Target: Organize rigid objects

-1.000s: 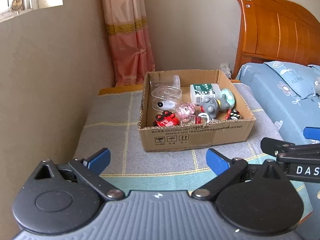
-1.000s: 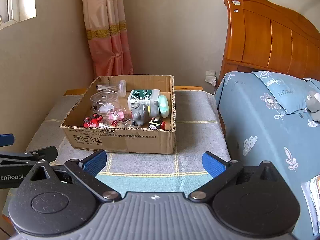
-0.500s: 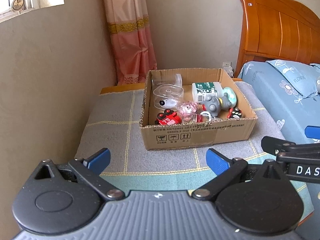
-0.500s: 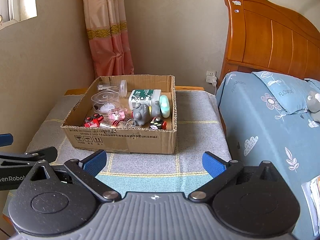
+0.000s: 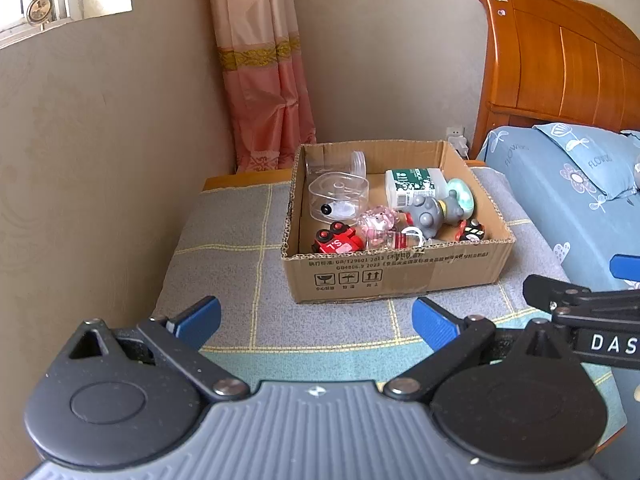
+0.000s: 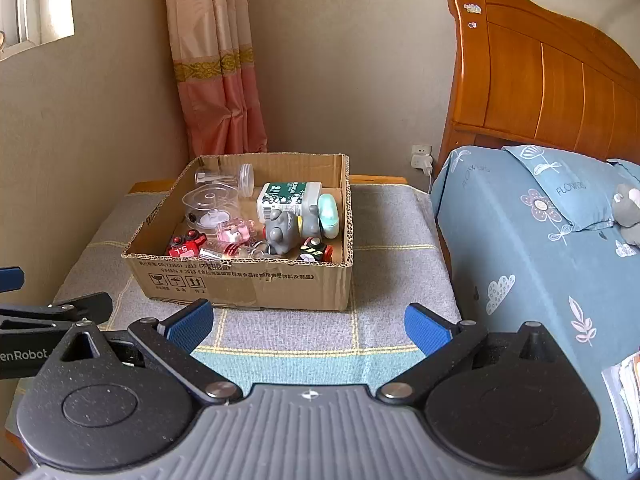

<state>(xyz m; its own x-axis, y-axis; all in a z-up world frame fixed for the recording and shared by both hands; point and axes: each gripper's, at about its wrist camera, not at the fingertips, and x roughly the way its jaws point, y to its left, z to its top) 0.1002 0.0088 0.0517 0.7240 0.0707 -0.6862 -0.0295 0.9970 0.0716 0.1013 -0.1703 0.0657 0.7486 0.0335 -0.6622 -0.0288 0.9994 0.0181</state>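
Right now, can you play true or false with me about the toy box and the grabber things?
1. The cardboard box sits on the grey checked cloth. True.
2. The red toy car lies outside the box. False: it lies inside, near the front wall.
3. The left gripper has its jaws wide apart and holds nothing. True.
4. The right gripper is clamped on the grey toy. False: its jaws are open and empty, and the toy sits in the box.
5. The white bottle with a green label lies on its side in the box. True.
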